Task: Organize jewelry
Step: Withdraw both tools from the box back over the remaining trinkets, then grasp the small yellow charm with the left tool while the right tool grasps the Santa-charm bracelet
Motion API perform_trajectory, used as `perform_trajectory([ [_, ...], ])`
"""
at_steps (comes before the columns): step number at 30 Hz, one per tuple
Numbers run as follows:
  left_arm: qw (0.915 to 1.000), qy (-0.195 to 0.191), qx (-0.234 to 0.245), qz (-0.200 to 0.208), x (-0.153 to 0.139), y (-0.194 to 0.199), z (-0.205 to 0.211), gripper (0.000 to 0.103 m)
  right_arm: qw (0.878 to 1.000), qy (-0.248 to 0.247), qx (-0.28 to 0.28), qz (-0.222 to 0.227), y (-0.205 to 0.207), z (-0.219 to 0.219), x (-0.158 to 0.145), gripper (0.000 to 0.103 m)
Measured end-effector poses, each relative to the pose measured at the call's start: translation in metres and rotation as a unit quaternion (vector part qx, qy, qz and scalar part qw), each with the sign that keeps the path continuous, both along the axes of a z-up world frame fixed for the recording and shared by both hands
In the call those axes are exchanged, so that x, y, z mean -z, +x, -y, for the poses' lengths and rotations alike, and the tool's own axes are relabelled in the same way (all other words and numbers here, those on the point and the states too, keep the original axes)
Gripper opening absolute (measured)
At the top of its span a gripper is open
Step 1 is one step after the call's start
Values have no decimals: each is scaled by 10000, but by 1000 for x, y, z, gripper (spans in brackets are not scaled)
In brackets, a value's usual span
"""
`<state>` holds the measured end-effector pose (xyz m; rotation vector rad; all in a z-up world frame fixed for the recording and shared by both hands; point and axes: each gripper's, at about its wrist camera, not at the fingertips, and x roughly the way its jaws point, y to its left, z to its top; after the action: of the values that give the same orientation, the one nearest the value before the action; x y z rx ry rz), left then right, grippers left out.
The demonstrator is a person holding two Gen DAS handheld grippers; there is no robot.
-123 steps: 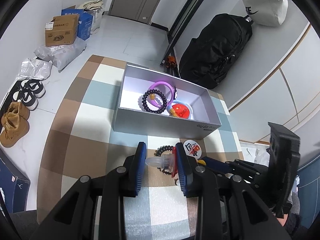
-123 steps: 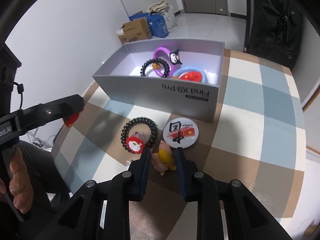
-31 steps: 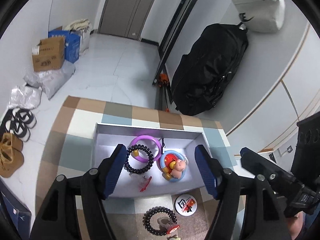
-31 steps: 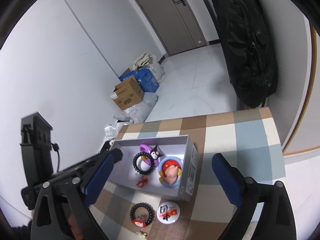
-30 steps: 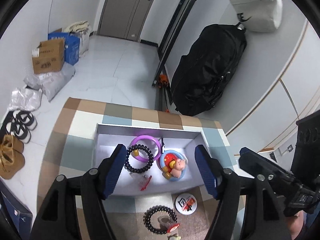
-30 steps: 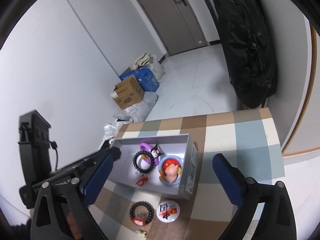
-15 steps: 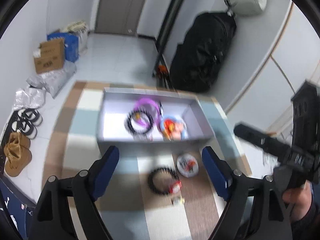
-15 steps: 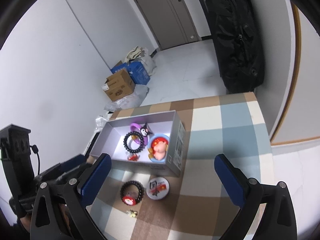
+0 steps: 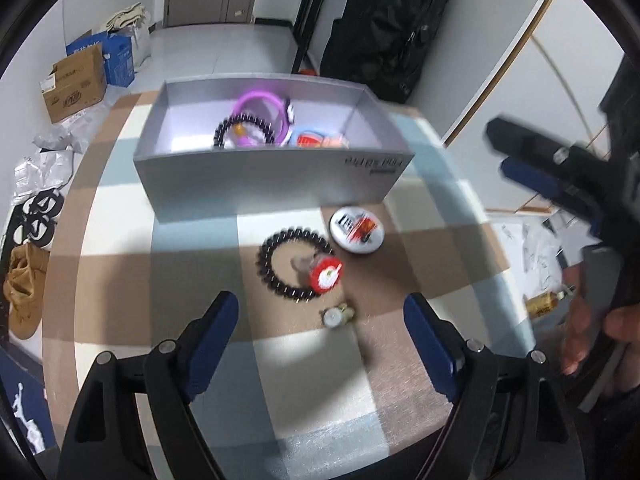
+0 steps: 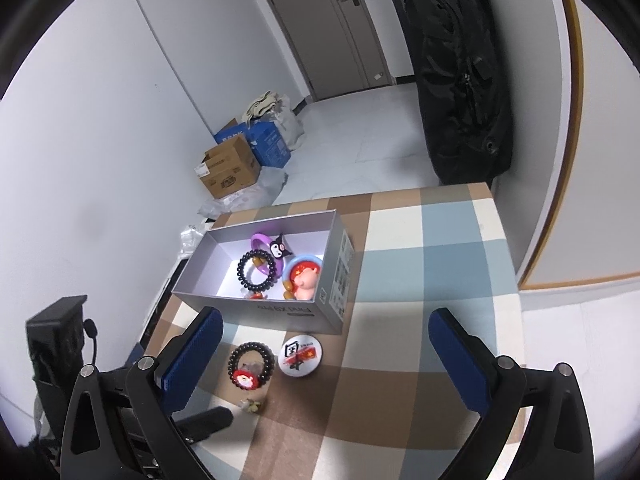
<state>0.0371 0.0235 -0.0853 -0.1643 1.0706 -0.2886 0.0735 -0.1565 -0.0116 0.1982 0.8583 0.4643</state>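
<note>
Left wrist view: left tool (image 9: 320,322) with its blue-padded fingers spread wide apart and holding nothing, hovering above the checked table (image 9: 192,248). Beneath it, a black bead bracelet (image 9: 294,264) with a red round charm (image 9: 326,274) lies flat on the table, a round white badge (image 9: 357,230) just beside it on the right, and a small pale trinket (image 9: 338,316) near the bracelet's near side; detail blurred. Behind these stands an open grey box (image 9: 276,184), holding a purple ring (image 9: 262,110), a second black bead bracelet (image 9: 244,132) and a red-and-blue item (image 9: 316,139) partly hidden by the front wall. At right, the right tool (image 9: 532,168) shows as a dark blurred shape gripped by a hand (image 9: 600,332). Right wrist view: right tool (image 10: 326,356) likewise wide apart and empty, held high over the table (image 10: 420,280). The grey box (image 10: 280,312) sits near the table's left part, containing the purple ring (image 10: 260,242) with a black cartoon head (image 10: 279,247), the bead bracelet (image 10: 256,270), and a pink pig figure (image 10: 306,282) resting on a blue-rimmed red disc (image 10: 304,266). In front of the box lie the bracelet with red charm (image 10: 252,364), the white badge (image 10: 300,354) and the small trinket (image 10: 251,405).
</note>
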Motion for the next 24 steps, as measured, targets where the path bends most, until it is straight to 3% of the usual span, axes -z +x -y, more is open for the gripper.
perform_trajectory([
  [5, 9999, 112, 79, -103, 8, -5, 4, 78, 10000, -3, 56, 0, -2, 4, -1, 103],
  [17, 9939, 1058, 309, 2, 14, -10, 33, 46, 9999, 25, 131, -34, -1, 10, -2, 103],
  [24, 9923, 1128, 489, 150, 13, -10, 38, 12, 9998, 32, 155, -91, -1, 12, 0, 103],
])
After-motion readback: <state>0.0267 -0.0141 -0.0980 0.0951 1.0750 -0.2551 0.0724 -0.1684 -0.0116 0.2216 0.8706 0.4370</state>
